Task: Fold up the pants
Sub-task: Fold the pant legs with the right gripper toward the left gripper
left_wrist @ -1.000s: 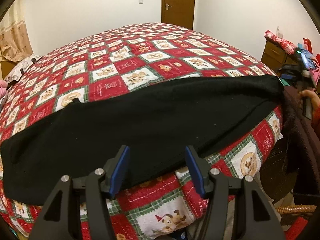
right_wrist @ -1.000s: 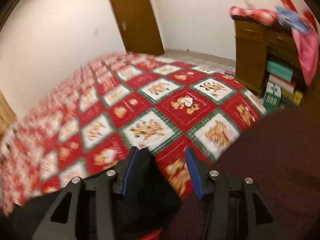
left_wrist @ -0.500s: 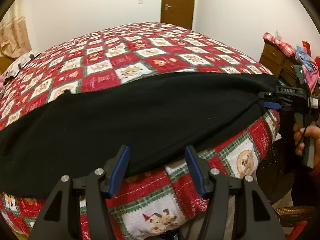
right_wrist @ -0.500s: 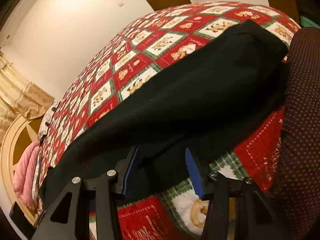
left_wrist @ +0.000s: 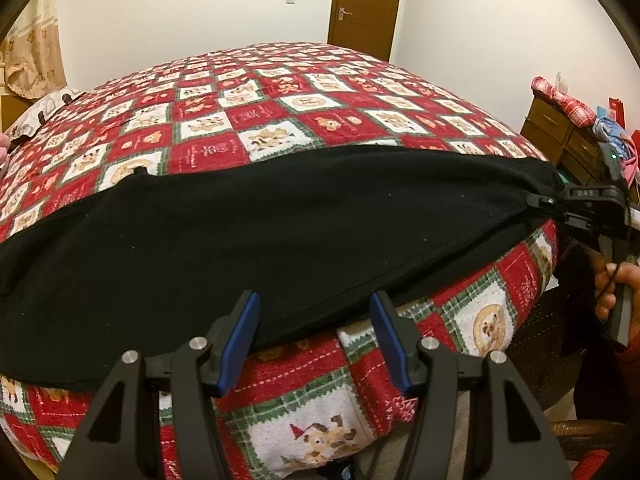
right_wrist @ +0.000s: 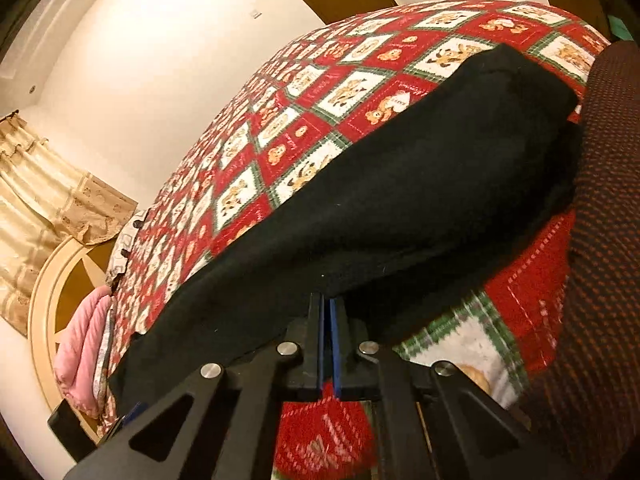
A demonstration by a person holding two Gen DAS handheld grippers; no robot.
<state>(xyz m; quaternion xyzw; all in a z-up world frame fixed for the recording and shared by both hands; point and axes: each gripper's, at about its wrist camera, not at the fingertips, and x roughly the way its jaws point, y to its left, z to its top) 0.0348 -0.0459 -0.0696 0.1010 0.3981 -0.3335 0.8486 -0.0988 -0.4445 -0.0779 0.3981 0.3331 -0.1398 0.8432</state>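
Observation:
The black pants [left_wrist: 260,232] lie stretched lengthwise along the near edge of a bed with a red, white and green checked quilt [left_wrist: 280,104]. My left gripper [left_wrist: 314,320] is open and empty, its blue pads just short of the pants' near edge at the middle. My right gripper [right_wrist: 328,312] is shut on the near edge of the pants [right_wrist: 400,200] at their right end. It also shows in the left wrist view [left_wrist: 560,208], clamped on the cloth at the bed's right corner.
A wooden dresser [left_wrist: 556,132] piled with clothes stands to the right of the bed. A brown door [left_wrist: 364,4] is at the back. A pink pillow [right_wrist: 80,352] and a round headboard [right_wrist: 56,280] are at the bed's far left end.
My right gripper swung to the pants' right end and closed on the cloth edge. My left gripper stayed open and shifted only slightly.

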